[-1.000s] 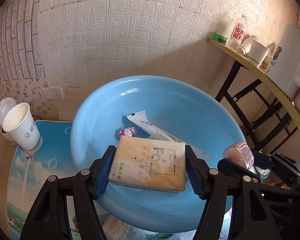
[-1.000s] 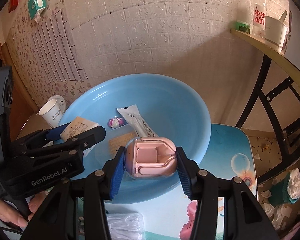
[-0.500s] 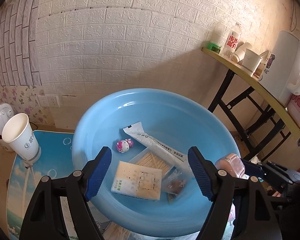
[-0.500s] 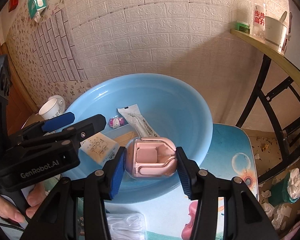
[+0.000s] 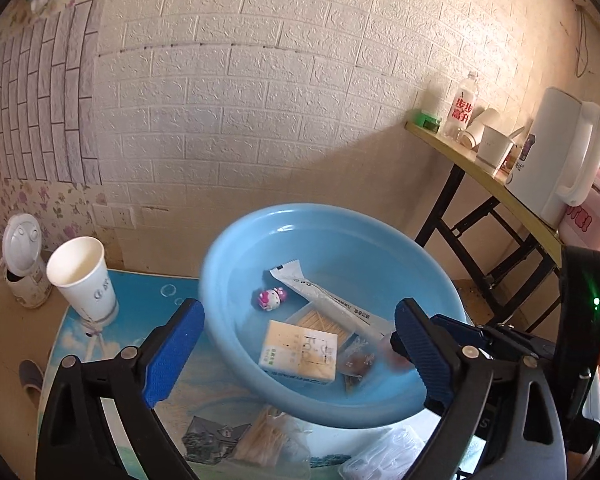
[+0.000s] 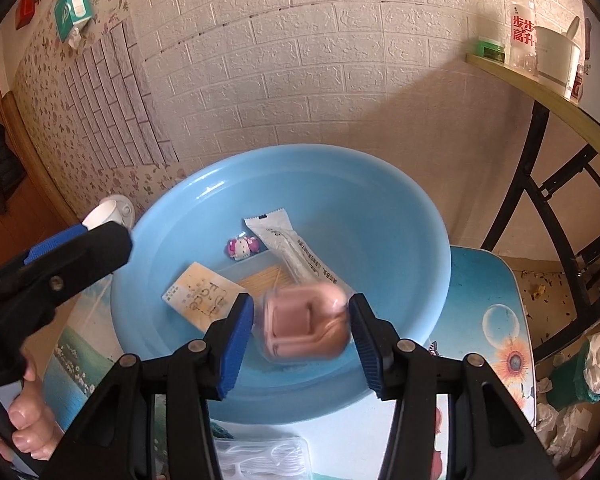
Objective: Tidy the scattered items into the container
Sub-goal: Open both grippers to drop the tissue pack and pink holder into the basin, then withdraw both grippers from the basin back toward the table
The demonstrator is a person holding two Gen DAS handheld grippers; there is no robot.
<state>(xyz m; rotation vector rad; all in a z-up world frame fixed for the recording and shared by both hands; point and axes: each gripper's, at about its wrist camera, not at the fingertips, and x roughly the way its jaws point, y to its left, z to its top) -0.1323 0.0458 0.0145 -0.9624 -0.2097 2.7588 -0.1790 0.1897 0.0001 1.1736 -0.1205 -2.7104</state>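
Note:
A light blue basin (image 5: 340,240) (image 6: 380,184) stands on the small table. In it lie a beige tissue pack (image 5: 298,350) (image 6: 204,298), a white sachet (image 5: 320,292), a small pink cat toy (image 5: 271,299) and a box of toothpicks (image 5: 320,322). My left gripper (image 5: 296,352) is open and empty, above the basin's near rim. My right gripper (image 6: 302,330) is open; a blurred pink case (image 6: 304,326) sits between its fingers, loose and apart from the pads, over the basin.
A white paper cup (image 5: 82,276) stands left of the basin. A bag of toothpicks (image 5: 264,436) and a clear box of floss picks (image 6: 260,460) lie on the table in front of it. A folding table (image 5: 480,176) with kettle and bottles stands at right.
My left gripper let the tissue pack drop into the basin, then drew back and up. My right gripper has opened, and the pink case is blurred and falling.

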